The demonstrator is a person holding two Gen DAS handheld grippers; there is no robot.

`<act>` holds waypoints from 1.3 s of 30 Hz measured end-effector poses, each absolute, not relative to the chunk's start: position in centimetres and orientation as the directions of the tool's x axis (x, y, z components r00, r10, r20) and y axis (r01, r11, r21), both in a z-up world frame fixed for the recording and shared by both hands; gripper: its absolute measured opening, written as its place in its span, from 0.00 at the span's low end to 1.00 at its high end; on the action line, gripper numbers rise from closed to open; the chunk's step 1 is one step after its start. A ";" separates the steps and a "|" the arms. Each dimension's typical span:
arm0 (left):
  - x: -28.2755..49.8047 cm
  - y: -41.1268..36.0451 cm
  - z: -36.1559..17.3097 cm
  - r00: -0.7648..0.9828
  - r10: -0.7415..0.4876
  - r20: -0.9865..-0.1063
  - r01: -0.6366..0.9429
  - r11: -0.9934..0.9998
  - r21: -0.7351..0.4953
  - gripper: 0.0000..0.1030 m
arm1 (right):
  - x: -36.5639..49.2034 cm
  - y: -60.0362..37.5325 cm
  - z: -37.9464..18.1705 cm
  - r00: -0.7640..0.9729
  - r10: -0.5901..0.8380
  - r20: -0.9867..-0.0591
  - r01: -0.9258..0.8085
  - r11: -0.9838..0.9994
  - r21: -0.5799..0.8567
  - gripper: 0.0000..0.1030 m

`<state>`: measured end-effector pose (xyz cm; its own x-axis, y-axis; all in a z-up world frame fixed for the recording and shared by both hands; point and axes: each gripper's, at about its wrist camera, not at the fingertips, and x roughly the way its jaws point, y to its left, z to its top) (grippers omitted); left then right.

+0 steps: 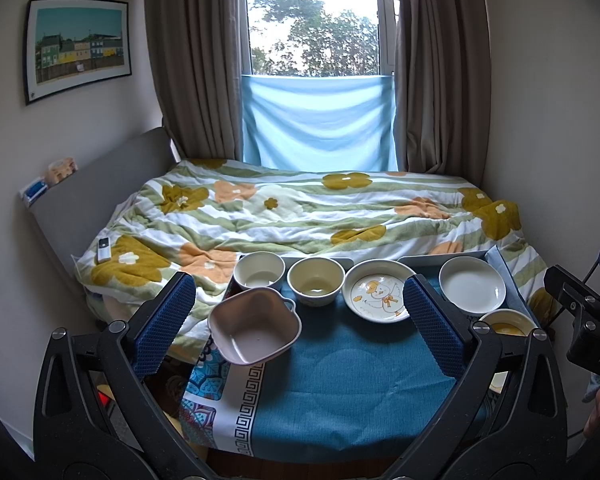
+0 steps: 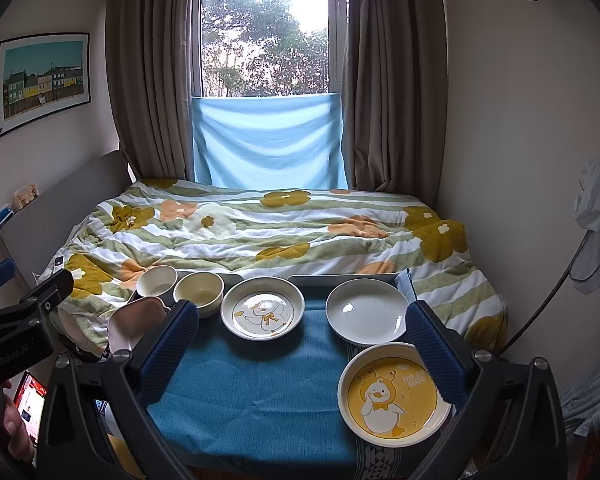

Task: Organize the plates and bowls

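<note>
Left tool (image 1: 300, 320): jaws spread wide, gripping nothing, held above the near edge of the table (image 1: 340, 380); right tool (image 2: 302, 342): same — wide open, empty, over the blue cloth.

Between the left tool's pads (image 1: 166, 320): pink scalloped bowl (image 1: 254, 330) at the table's left edge, tilted; behind it a white bowl (image 1: 259, 270) and just beside that a cream bowl (image 1: 316, 280); duck plate (image 1: 378, 290) next along the back row, plain white plate (image 1: 472, 284) further right, partly behind the right pad.

Right view: yellow duck plate (image 2: 394, 394) at the near right of the table, its right rim hidden by the tool's right finger; plain white plate just behind it, nearly touching; duck plate near the centre.

Beyond the table — bed with a flowered quilt (image 1: 300, 216), remote (image 1: 104, 249) on its left side; curtains (image 1: 196, 60) and window (image 1: 314, 16) at the back.
</note>
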<state>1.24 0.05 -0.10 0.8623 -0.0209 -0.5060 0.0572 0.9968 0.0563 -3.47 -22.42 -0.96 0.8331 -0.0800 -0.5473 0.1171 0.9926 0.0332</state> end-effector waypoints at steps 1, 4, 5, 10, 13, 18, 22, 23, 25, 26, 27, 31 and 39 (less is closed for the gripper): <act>1.3 0.0 -0.1 0.862 -0.021 -0.506 0.058 0.997 0.056 1.00 | -3.5 -22.4 -0.9 0.833 -0.081 -0.548 0.118 0.993 0.033 1.00; 1.3 0.0 -0.1 0.863 -0.021 -0.505 0.058 0.997 0.058 1.00 | -3.5 -22.3 -0.9 0.833 -0.081 -0.547 0.118 0.992 0.033 1.00; 1.3 0.1 -0.1 0.863 -0.021 -0.505 0.058 0.997 0.058 1.00 | -3.5 -22.3 -0.9 0.833 -0.081 -0.547 0.119 0.992 0.033 1.00; 1.4 0.1 0.0 0.863 -0.021 -0.505 0.058 0.997 0.057 1.00 | -3.6 -22.3 -0.9 0.834 -0.081 -0.546 0.118 0.993 0.032 1.00; 1.3 0.1 0.0 0.863 -0.021 -0.505 0.058 0.997 0.057 1.00 | -3.6 -22.3 -0.9 0.834 -0.081 -0.546 0.118 0.992 0.032 1.00; 1.4 0.1 0.4 0.861 -0.029 -0.509 0.066 0.996 0.055 1.00 | -3.4 -22.6 -0.5 0.829 -0.080 -0.553 0.122 0.992 0.039 1.00; 2.1 -0.4 0.5 0.842 -0.068 -0.534 0.114 0.992 0.053 1.00 | -3.1 -23.6 -0.7 0.810 -0.092 -0.580 0.157 0.986 0.063 1.00; 2.4 -0.7 0.3 0.835 -0.080 -0.544 0.130 0.990 0.055 1.00 | -3.2 -23.9 -0.9 0.802 -0.100 -0.589 0.174 0.982 0.070 1.00; 3.0 -1.5 -0.1 0.816 -0.115 -0.566 0.175 0.983 0.052 1.00 | -3.4 -25.1 -1.7 0.779 -0.124 -0.615 0.221 0.972 0.084 1.00; 3.4 -2.1 -0.5 0.804 -0.136 -0.579 0.202 0.978 0.052 1.00 | -3.6 -25.5 -2.1 0.769 -0.135 -0.625 0.240 0.967 0.087 1.00; 3.8 -2.6 -0.9 0.791 -0.156 -0.592 0.229 0.972 0.050 1.00 | -3.8 -26.2 -2.7 0.754 -0.147 -0.641 0.268 0.959 0.094 1.00; 5.5 -5.5 -3.4 0.705 -0.266 -0.658 0.357 0.934 0.005 1.00 | -5.2 -29.0 -5.2 0.703 -0.185 -0.687 0.360 0.925 0.120 1.00; 8.9 -14.1 -11.4 0.496 -0.394 -0.774 0.530 0.843 -0.089 1.00 | -7.2 -36.1 -12.5 0.604 -0.197 -0.772 0.498 0.850 0.173 1.00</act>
<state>8.93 -14.05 -11.38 0.4960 -0.3936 -0.7740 0.5300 0.8433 -0.0892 -7.19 -36.08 -12.50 0.6044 -0.1972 -0.7719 0.4982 0.8496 0.1730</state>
